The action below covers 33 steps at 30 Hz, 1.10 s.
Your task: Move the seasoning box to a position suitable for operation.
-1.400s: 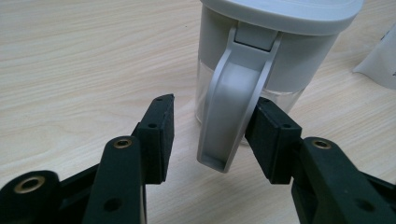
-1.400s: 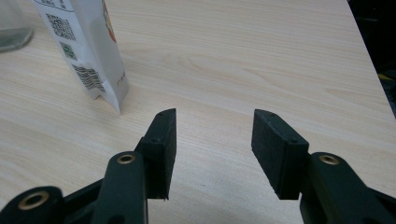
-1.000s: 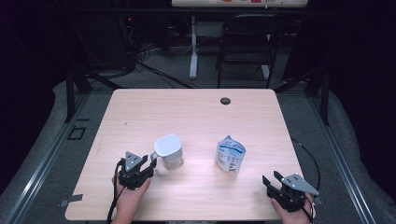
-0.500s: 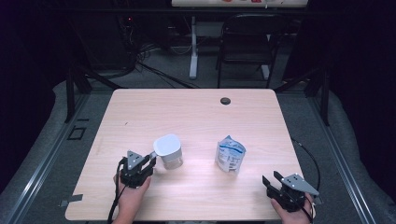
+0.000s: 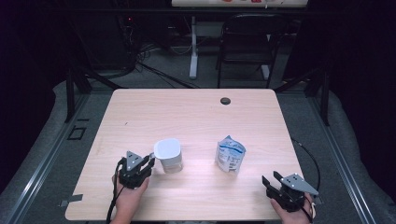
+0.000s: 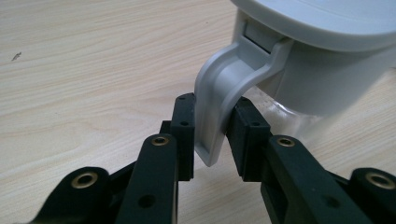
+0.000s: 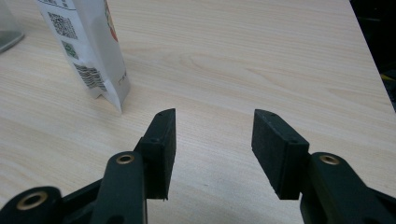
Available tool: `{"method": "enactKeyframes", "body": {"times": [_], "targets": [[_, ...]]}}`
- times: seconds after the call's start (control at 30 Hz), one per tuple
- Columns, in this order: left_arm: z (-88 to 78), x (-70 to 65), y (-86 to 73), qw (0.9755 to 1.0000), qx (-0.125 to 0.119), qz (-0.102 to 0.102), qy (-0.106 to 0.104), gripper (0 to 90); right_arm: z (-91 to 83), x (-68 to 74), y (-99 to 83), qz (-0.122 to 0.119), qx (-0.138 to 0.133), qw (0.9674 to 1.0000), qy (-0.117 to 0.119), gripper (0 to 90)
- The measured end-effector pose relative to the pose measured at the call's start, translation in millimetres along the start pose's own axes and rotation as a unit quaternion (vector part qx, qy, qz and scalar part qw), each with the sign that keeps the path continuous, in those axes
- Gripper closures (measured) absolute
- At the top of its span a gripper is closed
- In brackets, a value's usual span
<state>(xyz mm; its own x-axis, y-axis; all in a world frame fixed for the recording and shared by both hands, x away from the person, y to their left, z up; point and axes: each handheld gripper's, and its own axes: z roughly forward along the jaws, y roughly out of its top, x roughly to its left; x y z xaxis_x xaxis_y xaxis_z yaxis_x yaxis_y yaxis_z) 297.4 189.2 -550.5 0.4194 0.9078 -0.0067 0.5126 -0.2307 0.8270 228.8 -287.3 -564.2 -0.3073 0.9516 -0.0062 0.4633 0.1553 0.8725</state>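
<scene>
A clear jug (image 5: 168, 154) with a pale grey lid (image 6: 322, 56) stands on the wooden table (image 5: 196, 112) at the front left. Its grey handle (image 6: 219, 107) points toward my left gripper (image 5: 148, 163). That gripper's jaws have just been closing, and both pads now press the handle's sides (image 6: 212, 116). A white and blue pouch (image 5: 230, 155) stands upright to the right of the jug. My right gripper (image 5: 271, 178) rests near the front right corner, open (image 7: 212, 135) with nothing between its pads. The pouch (image 7: 88, 51) is ahead of it to the left, apart from it.
A small round cable hole (image 5: 225, 101) sits near the table's far edge. A dark chair (image 5: 247, 46) and a white table leg (image 5: 193, 51) stand on the floor beyond. The table's right edge (image 7: 369, 51) runs close to my right gripper.
The left gripper's jaws have closed from wide apart onto the jug's handle. Both hands, the jug and the pouch have stayed in place.
</scene>
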Motion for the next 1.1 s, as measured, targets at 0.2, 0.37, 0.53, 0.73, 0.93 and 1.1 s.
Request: {"method": "enactKeyframes", "body": {"times": [0.2,0.37,0.53,0.73,0.93,1.1], "targets": [[-2.2,-3.8,-1.0,0.9999,0.001,0.014,-0.006,83.4,0.6,-0.2,-0.4,0.002,-0.001,1.0,0.0,50.4],[-3.3,-4.3,-1.7,0.9998,0.0,0.016,-0.008,83.6,0.6,-0.1,-0.6,0.001,0.0,1.0,0.0,50.3],[-4.8,-5.2,-2.7,0.9999,0.0,0.014,-0.008,83.7,0.7,-0.2,-0.7,0.0,0.002,1.0,-0.001,50.4],[-7.4,-5.9,-4.5,0.9999,0.001,0.011,-0.013,83.5,1.0,-0.1,-1.0,0.002,0.002,1.0,0.0,50.4],[-12.4,-8.6,-6.2,0.9997,0.006,0.013,-0.019,83.5,0.7,0.0,-1.0,0.001,0.003,1.0,-0.001,50.3],[-15.1,-11.5,-6.9,0.9996,0.01,0.014,-0.021,83.5,1.4,0.9,-1.1,0.003,0.001,1.0,0.001,50.4]]}}
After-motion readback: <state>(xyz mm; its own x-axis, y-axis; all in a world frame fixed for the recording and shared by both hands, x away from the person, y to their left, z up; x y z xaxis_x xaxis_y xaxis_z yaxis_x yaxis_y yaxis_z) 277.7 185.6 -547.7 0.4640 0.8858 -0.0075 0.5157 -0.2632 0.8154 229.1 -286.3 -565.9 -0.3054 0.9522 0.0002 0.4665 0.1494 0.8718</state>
